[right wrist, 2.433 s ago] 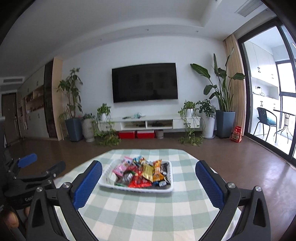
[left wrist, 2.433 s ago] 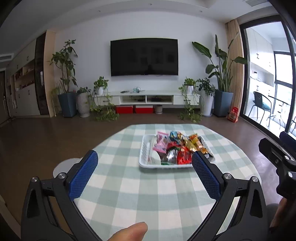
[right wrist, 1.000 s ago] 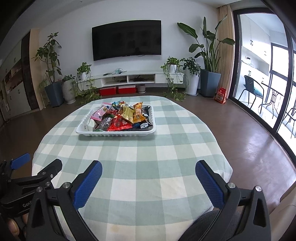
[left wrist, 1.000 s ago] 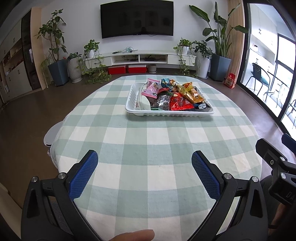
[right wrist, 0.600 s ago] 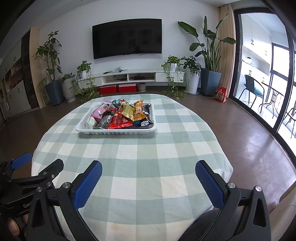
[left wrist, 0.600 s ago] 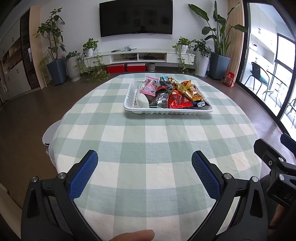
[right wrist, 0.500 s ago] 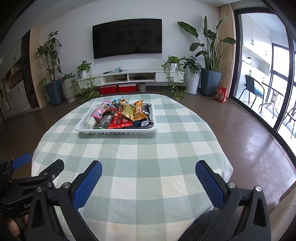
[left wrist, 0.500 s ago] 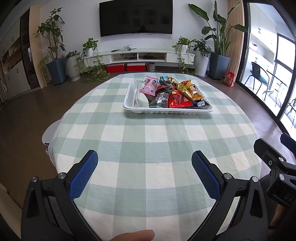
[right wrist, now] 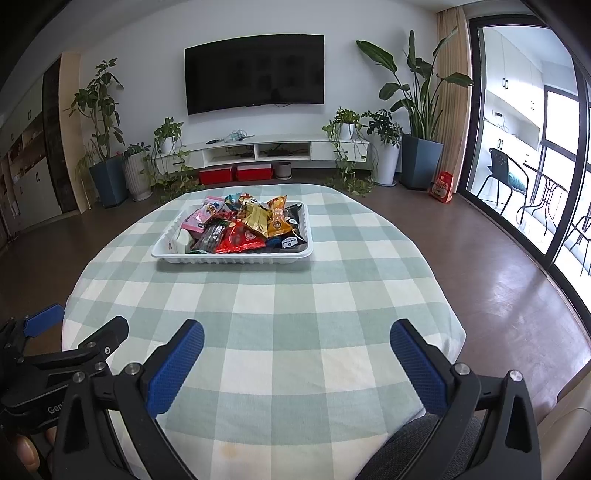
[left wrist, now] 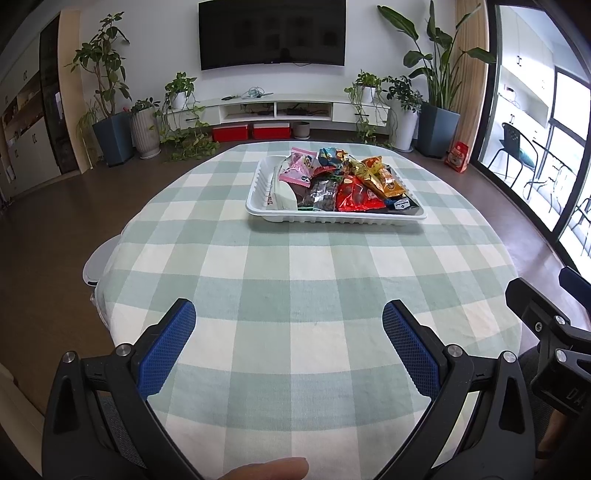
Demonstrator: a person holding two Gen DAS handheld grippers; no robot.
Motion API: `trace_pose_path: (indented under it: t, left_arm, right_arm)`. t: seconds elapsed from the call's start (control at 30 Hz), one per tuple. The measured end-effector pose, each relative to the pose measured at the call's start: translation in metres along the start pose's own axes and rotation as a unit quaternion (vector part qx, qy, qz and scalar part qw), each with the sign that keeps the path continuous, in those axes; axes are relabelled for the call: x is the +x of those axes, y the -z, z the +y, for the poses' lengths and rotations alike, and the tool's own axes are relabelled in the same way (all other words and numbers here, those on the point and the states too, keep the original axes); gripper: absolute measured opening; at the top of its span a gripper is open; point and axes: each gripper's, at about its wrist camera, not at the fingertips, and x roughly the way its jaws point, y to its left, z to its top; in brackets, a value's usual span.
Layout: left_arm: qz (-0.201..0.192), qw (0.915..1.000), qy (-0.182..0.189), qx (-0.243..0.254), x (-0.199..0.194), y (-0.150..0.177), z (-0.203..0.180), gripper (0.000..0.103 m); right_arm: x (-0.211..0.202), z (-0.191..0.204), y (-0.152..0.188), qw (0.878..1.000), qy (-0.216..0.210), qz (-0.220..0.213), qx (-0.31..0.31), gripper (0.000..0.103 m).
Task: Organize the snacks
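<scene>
A white plastic tray [left wrist: 332, 218] [right wrist: 236, 260] sits on the far half of a round table with a green-and-white checked cloth [left wrist: 295, 280] [right wrist: 266, 295]. It holds several snack packets: a pink one [left wrist: 298, 170] [right wrist: 199, 220], a red one [left wrist: 354, 195] [right wrist: 240, 236], orange and gold ones [left wrist: 380, 177] [right wrist: 275, 216], and a dark one [left wrist: 320, 192]. My left gripper [left wrist: 289, 325] hangs open over the near part of the cloth, far short of the tray. My right gripper [right wrist: 296, 341] is open too, over the near edge. Neither holds anything.
A TV [left wrist: 272, 33], a low white cabinet [left wrist: 277, 105] and potted plants [left wrist: 110, 99] line the far wall. Glass doors [right wrist: 535, 147] stand at the right. A grey chair seat [right wrist: 417, 443] shows below the table's near edge. A thumb [left wrist: 266, 469] shows at the bottom.
Both views have tilted down from the room to the table and drawn slightly nearer the tray. Both grippers have stayed open.
</scene>
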Motion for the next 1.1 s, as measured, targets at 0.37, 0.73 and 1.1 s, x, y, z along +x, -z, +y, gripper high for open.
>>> trace_pose_path:
  t: [0.37, 0.73, 1.1]
  left_arm:
    - [0.001, 1.0000, 0.000, 0.000, 0.0003, -0.0001, 0.0001, 0.103]
    - [0.001, 1.0000, 0.001, 0.000, 0.0001, -0.0007, 0.0003, 0.103]
    - [0.002, 1.0000, 0.001, 0.000, 0.0000, -0.0009, 0.0002, 0.103]
  right_arm:
    - [-0.0011, 0.0001, -0.0016, 1.000, 0.000, 0.001, 0.000, 0.103]
    - [-0.0027, 0.0002, -0.0036, 1.000, 0.000, 0.002, -0.001, 0.103]
    - [-0.0046, 0.0004, -0.0048, 1.000, 0.000, 0.004, -0.002, 0.103]
